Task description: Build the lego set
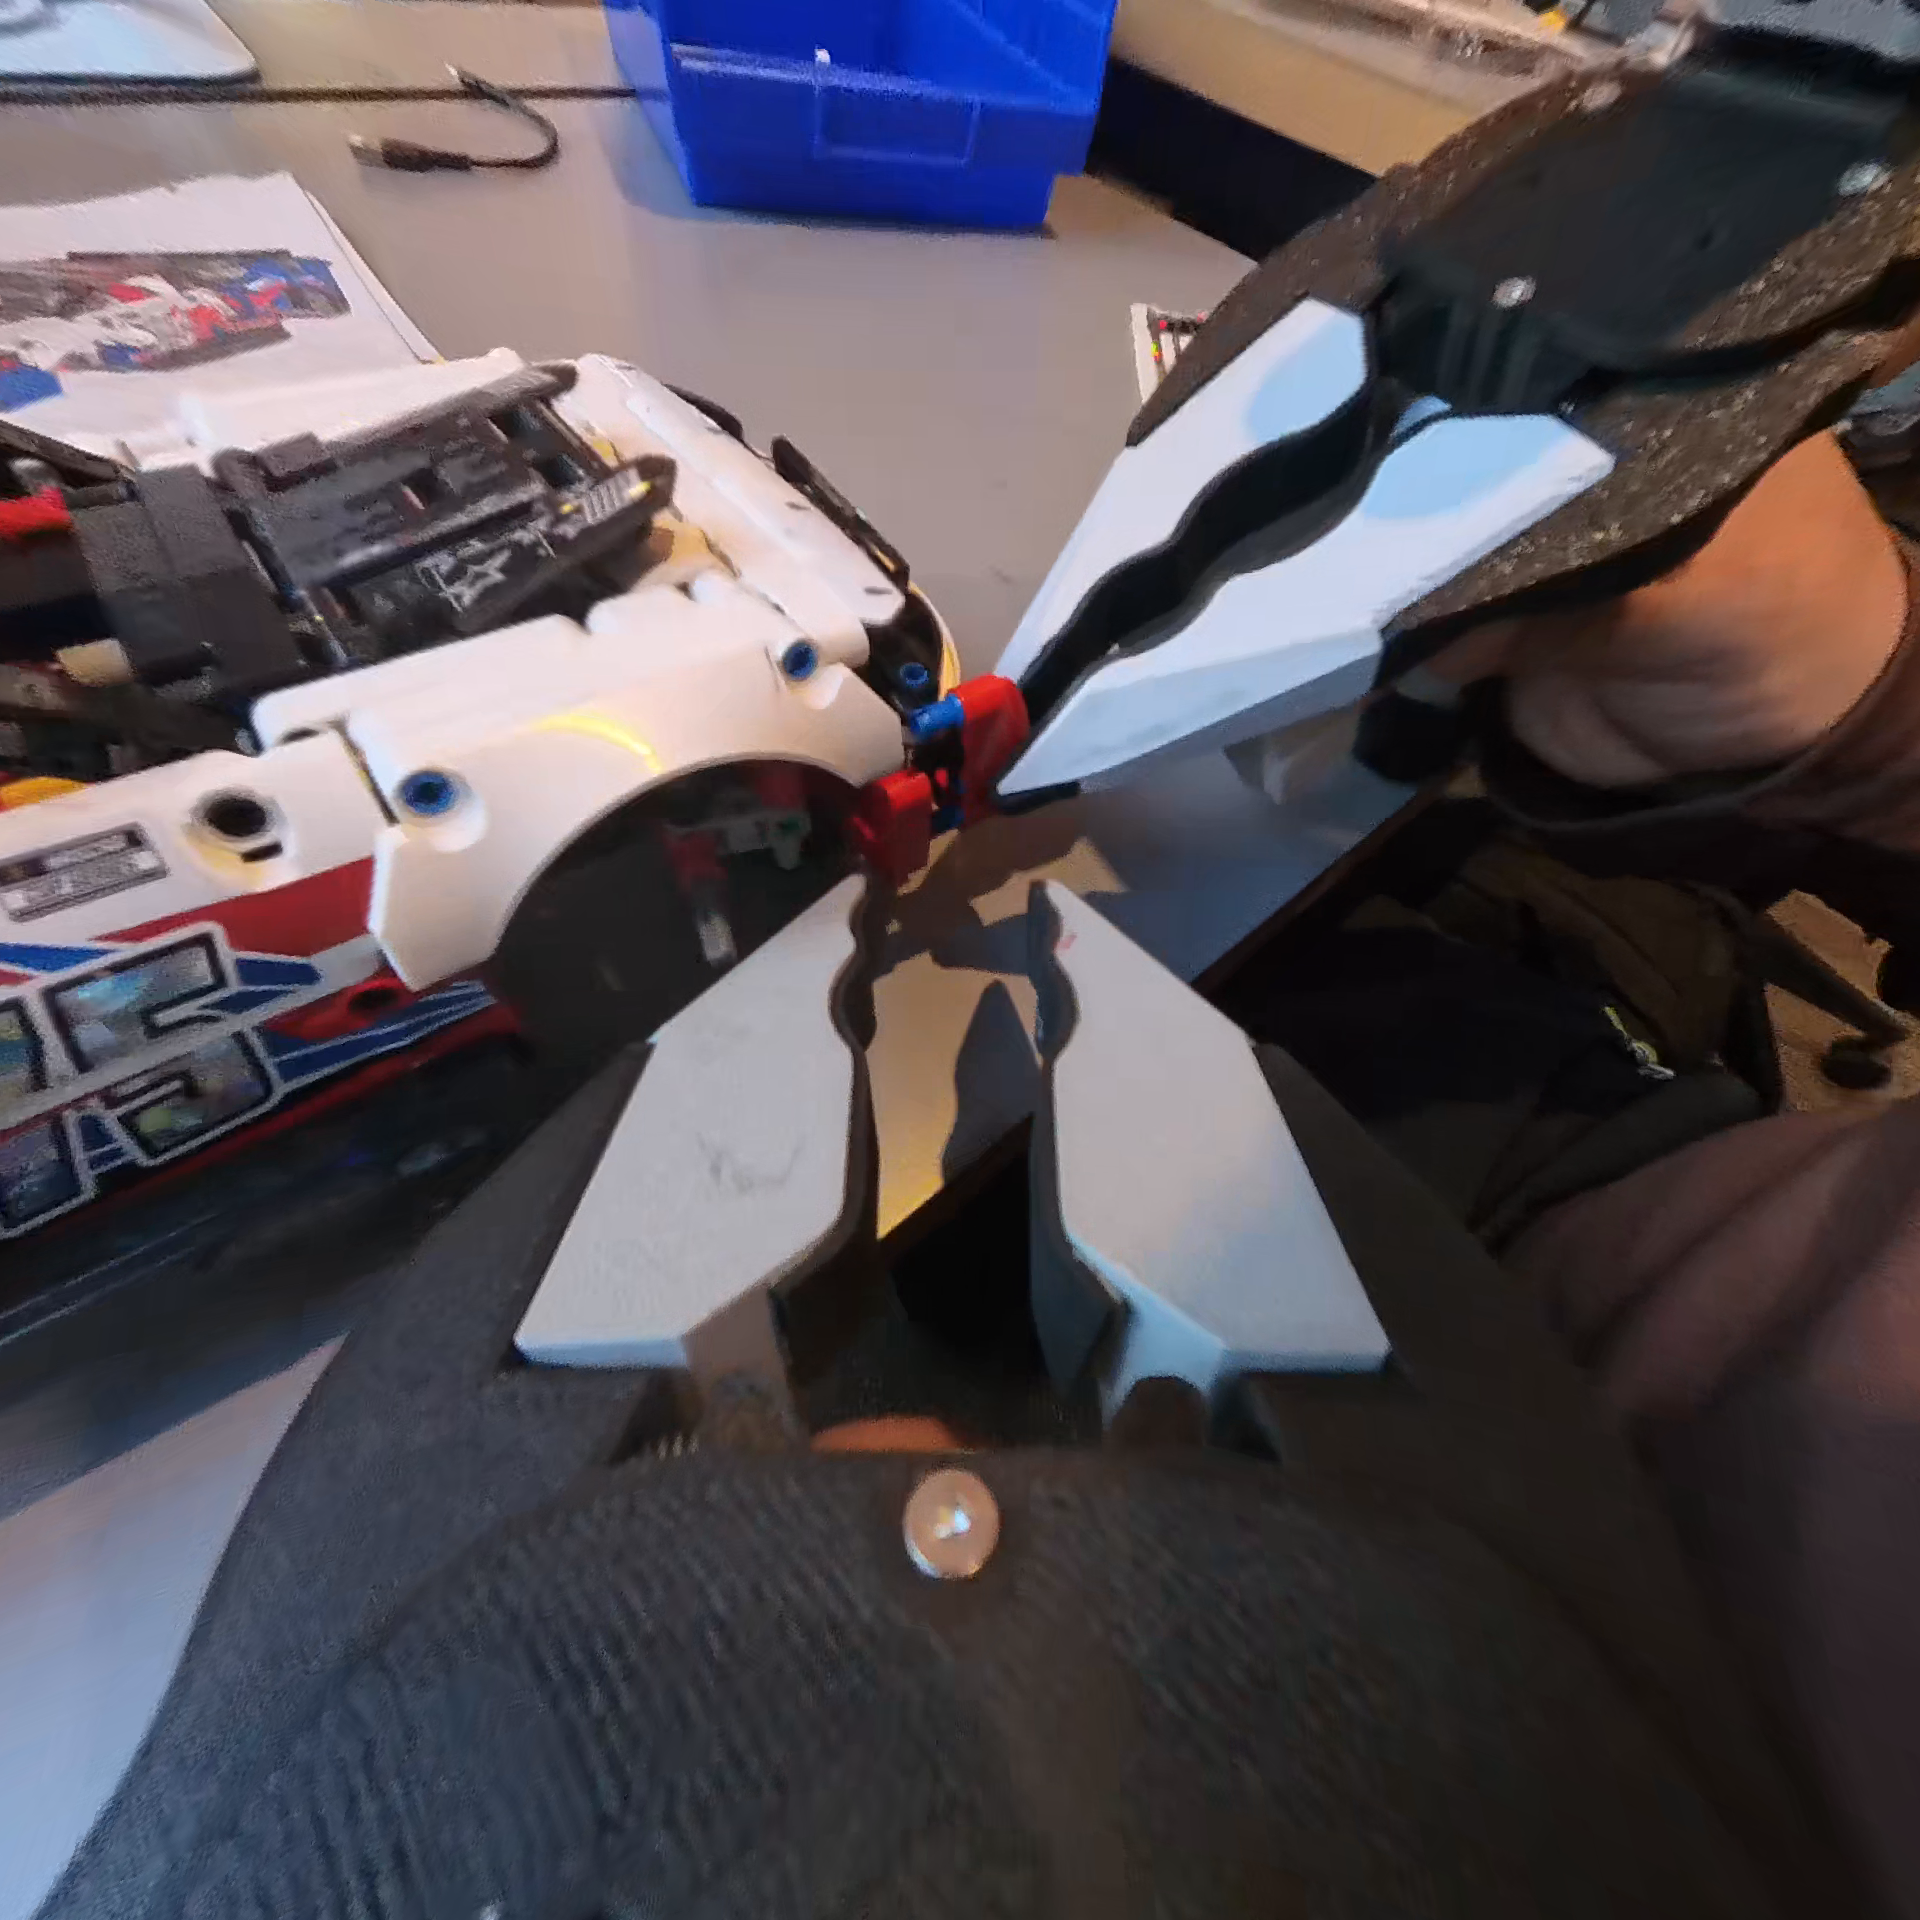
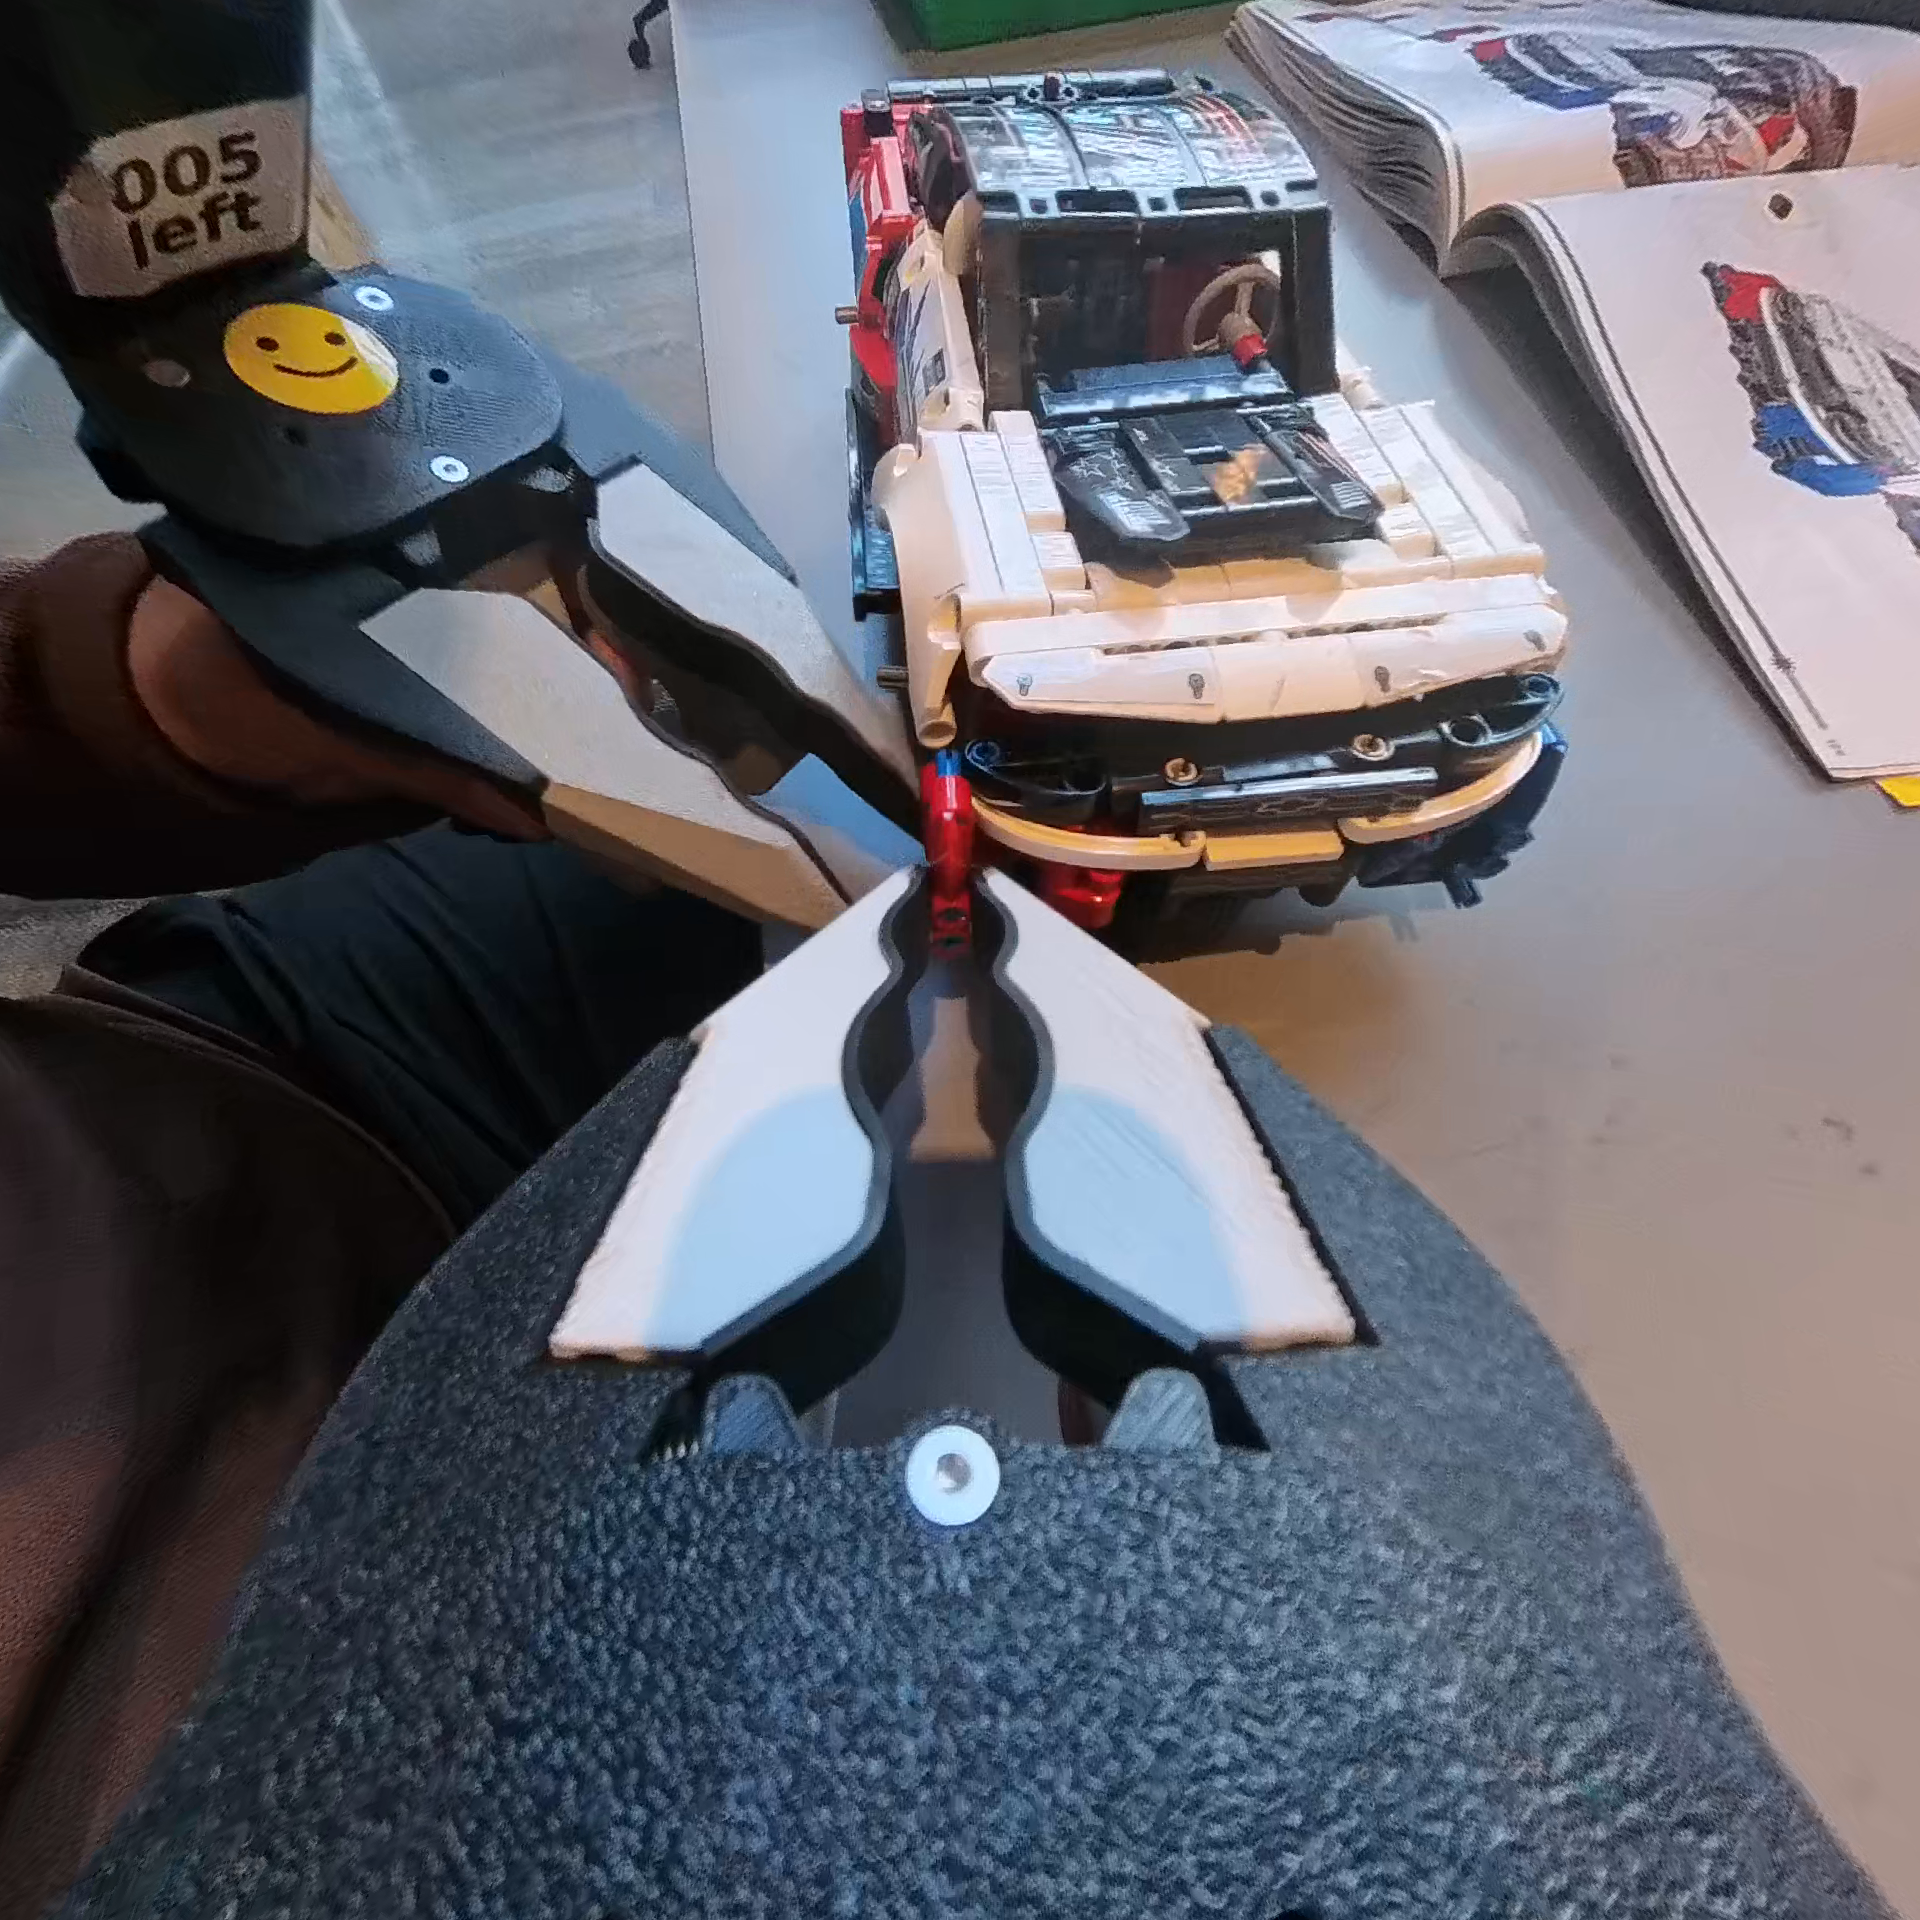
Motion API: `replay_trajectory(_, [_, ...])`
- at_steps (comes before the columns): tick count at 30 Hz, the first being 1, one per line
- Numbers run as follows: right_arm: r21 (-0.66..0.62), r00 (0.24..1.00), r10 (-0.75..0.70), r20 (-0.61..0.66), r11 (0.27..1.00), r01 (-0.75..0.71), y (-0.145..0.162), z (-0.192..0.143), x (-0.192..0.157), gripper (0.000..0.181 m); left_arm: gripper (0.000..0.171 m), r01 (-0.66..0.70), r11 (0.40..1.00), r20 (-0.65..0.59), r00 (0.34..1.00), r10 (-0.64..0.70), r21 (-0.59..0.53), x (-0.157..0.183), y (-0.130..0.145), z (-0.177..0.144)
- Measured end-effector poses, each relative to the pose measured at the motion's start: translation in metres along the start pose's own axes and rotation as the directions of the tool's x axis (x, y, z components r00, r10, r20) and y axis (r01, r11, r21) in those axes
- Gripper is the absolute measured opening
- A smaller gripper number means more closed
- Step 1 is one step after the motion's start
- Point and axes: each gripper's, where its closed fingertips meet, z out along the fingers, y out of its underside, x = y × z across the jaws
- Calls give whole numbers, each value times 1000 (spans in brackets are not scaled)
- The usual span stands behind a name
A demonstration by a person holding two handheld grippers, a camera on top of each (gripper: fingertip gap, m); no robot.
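A white, red and blue lego car (image 1: 582, 727) lies on the grey table; it also shows in the right wrist view (image 2: 1226, 582), front towards me. My right gripper (image 2: 951, 878) is shut on a small red lego piece (image 2: 948, 821) with a blue pin, held against the car's front corner by the bumper. In the left wrist view that right gripper (image 1: 1013, 743) comes in from the upper right, with the red piece (image 1: 982, 727) at its tips. My left gripper (image 1: 951, 899) is open and empty, just below the red piece; it also shows in the right wrist view (image 2: 894, 821).
A blue bin (image 1: 862, 114) and a black cable (image 1: 468, 156) lie at the back. Open instruction booklets (image 2: 1662, 208) lie right of the car; one also shows in the left wrist view (image 1: 177, 301). The table edge (image 1: 1320, 883) runs close by, with a person's lap beyond. The grippers are tip to tip, or close to it.
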Motion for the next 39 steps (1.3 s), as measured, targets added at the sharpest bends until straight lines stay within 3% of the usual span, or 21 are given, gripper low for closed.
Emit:
replay_trajectory(19, [-57, 1000, 2, 23, 998, -1, 9, 2, -3, 6, 8, -83, 994, -24, 996, 85, 67, -4, -10, -1])
replay_trajectory(39, [-54, 999, -49, 2, 997, 49, 8, 3, -3, 6, 6, -155, 987, -42, 987, 157, 43, -6, -11, -1])
